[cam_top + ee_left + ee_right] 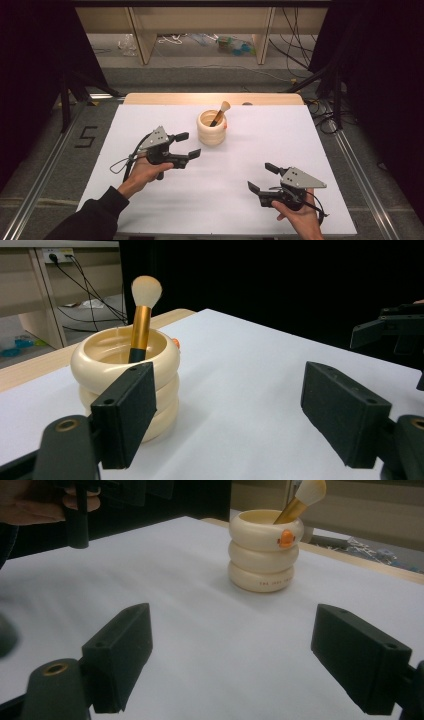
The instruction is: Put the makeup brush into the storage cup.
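From the high view, a cream cup (211, 128) stands in the middle of the frame, on a white table (150, 120). A brush (220, 113) sticks up out of the cup, soft end on top. The left claw (186, 145) is just left of the cup, near it but not touching. Its jaws are wide open and hold nothing. The right claw (262, 177) is at the lower right of the frame, well apart from the cup. It is open and empty too.

In the left gripper view, the cup (125, 375) is at the left of the frame, right behind the left black jaw. The brush (141, 320) has a gold neck and a pale fluffy tip. Nothing sits between the jaws.

In the right gripper view, the cup (264, 550) is at the upper middle, far past the open jaws. It has a small orange spot on its side. The brush (302, 500) leans to the upper right.

I think the job is to grab the brush or the cup. That grab is not done yet. The left claw looks closest to it.
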Demonstrator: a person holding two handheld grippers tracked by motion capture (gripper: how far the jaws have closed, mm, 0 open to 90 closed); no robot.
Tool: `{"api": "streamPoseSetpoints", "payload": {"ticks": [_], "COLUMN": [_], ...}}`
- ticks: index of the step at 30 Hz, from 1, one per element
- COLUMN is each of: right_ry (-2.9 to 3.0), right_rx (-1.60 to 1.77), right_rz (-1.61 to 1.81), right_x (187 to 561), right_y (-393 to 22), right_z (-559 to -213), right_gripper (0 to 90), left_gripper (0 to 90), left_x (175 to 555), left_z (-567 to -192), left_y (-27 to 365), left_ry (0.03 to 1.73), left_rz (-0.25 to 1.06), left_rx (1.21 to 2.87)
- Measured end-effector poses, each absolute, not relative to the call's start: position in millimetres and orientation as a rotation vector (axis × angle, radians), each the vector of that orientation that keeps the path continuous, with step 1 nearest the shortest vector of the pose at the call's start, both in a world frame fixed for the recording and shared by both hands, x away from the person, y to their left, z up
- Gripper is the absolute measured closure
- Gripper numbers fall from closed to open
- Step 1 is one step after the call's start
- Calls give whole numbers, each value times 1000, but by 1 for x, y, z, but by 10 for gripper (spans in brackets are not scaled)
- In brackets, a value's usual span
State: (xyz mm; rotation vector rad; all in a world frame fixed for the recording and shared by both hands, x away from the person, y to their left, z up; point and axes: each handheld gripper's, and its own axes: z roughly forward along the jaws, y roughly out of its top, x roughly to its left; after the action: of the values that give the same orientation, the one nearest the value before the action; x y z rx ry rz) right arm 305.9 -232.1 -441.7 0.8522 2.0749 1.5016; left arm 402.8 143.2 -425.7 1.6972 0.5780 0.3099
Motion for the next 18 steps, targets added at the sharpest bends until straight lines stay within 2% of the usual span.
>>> {"api": "streamPoseSetpoints", "payload": {"ticks": [18], "right_ry": [2053], "right_rx": [841], "right_rz": [1510], "right_x": [307], "right_y": [-231], "right_z": [-442], "right_gripper": [174], "left_gripper": [216], "left_x": [374], "left_z": [-429], "left_y": [163], "left_ry": [567], "left_rz": [336], "left_rx": [1694]}}
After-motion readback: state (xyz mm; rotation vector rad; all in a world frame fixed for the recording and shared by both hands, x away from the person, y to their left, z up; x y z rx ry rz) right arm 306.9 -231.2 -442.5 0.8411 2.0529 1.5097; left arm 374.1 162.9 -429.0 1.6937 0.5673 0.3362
